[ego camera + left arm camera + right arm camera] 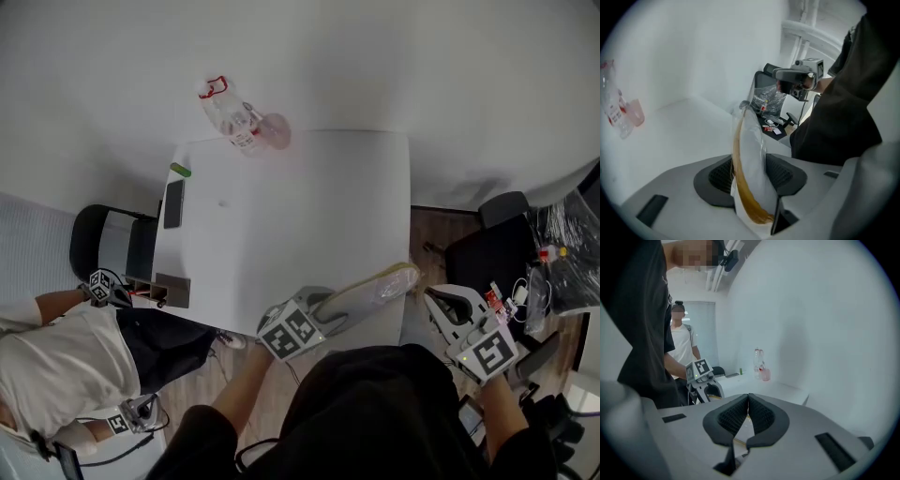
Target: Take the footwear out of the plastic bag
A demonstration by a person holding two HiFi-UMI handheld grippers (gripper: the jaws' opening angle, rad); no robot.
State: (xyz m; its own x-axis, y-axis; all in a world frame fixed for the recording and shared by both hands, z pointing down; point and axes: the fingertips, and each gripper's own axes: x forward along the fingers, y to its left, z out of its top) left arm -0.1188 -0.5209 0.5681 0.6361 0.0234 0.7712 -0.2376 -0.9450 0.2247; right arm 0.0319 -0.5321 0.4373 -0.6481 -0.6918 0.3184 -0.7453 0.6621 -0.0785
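Footwear [749,140] in plastic bag [398,279], lower end hidden, clamped by left claw [752,178]; right claw [748,401] closed.

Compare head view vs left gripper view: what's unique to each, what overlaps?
Head view only: phone on the table, and a seated person left of it. Left gripper view only: left gripper jaws pressed on both sides of the bagged slipper, tan sole edge visible. Both: bagged slipper, bottle, pink cup, right gripper.

White, tan-edged slipper [751,145] in clear plastic [746,108], tight between the jaws of the left gripper [752,174].
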